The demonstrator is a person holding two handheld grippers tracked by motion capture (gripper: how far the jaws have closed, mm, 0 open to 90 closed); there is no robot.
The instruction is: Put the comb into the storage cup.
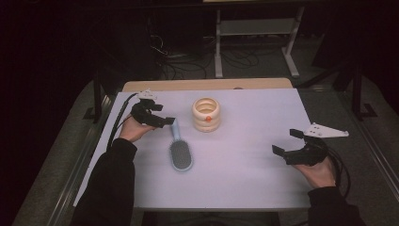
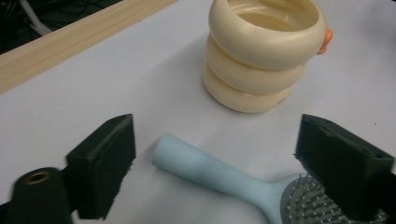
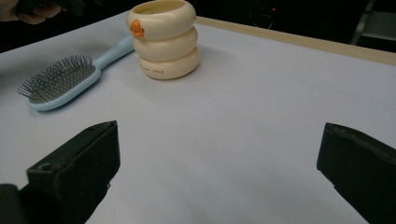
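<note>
Two sleeved forearms reach in over a white bench (image 1: 244, 179). The left hand (image 1: 133, 129) holds its tool (image 2: 212, 161) low over the pale blue handle of a hairbrush (image 1: 180, 151), jaws spread wide to either side without touching it. Just beyond stands a cream cup of three stacked rings (image 1: 206, 114), an orange knob on its side. The right tool (image 1: 288, 142) rests well apart, wide open, holding nothing.

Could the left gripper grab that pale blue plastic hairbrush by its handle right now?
Probably yes. The left gripper is open, its jaws standing either side of the handle of the pale blue plastic hairbrush, with nothing between them. The cream ringed cup sits clear beyond.
</note>
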